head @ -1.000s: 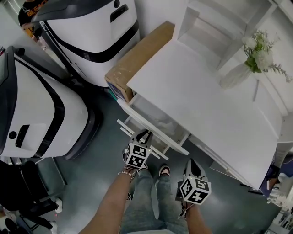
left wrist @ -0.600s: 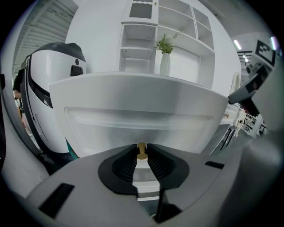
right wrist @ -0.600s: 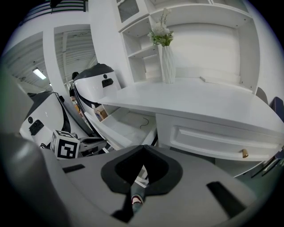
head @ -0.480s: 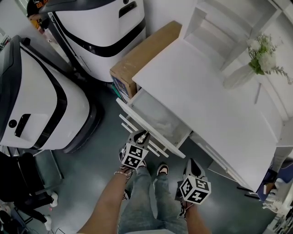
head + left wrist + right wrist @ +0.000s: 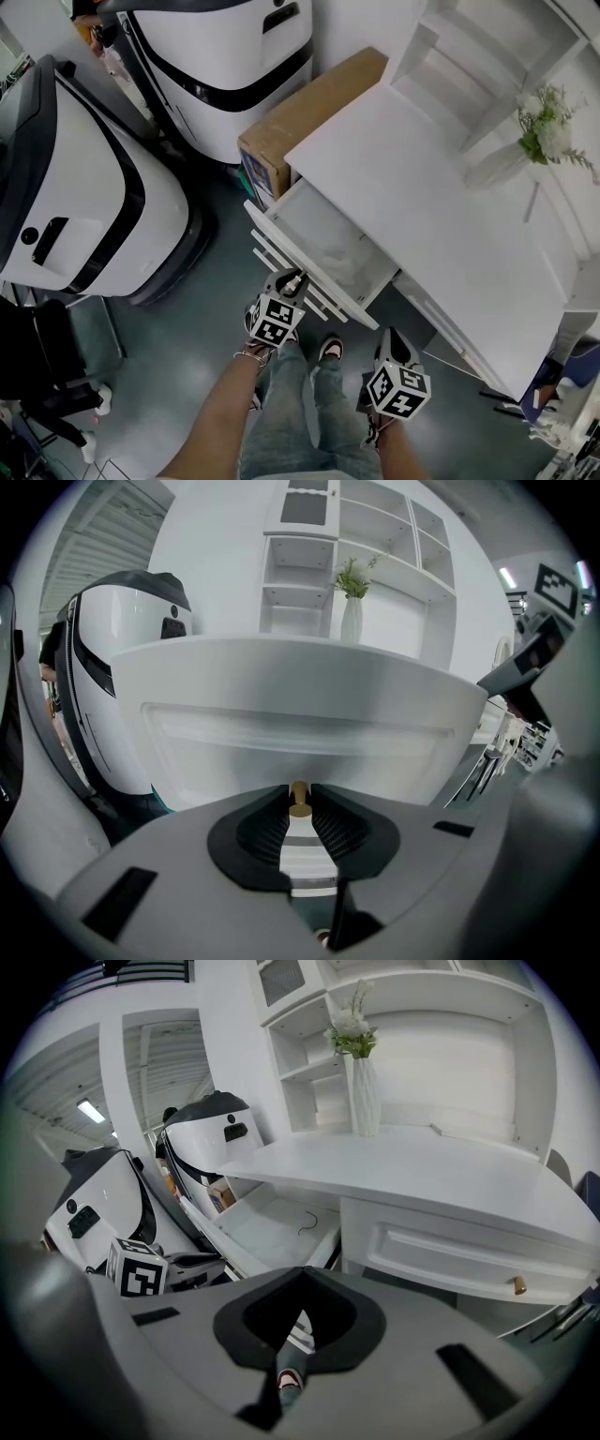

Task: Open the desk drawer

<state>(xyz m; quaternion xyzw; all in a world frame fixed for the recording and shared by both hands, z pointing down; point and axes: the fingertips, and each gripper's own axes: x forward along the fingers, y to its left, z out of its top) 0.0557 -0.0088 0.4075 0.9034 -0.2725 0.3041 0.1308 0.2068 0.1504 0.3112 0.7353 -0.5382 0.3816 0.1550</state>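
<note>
The white desk (image 5: pixel 441 197) has its left drawer (image 5: pixel 323 246) pulled out, and the inside looks almost bare. In the left gripper view the drawer front (image 5: pixel 291 742) fills the picture. My left gripper (image 5: pixel 299 794) is shut on its small brass knob (image 5: pixel 299 803), with a pad on each side. In the head view that gripper (image 5: pixel 294 278) sits at the drawer's front edge. My right gripper (image 5: pixel 389 337) hangs lower right, apart from the desk. Its tips meet with nothing between them (image 5: pixel 301 1271). The open drawer (image 5: pixel 272 1227) also shows in the right gripper view.
A second drawer with a brass knob (image 5: pixel 518 1285) stays shut under the desk's right part. A cardboard box (image 5: pixel 305 112) leans at the desk's left end. Two big white machines (image 5: pixel 84 187) (image 5: pixel 225 56) stand to the left. A vase of flowers (image 5: pixel 539 131) stands on the desk.
The drawer has slid farther out of the desk with my left gripper on its knob, showing more of its inside. The right gripper has stayed where it was.
</note>
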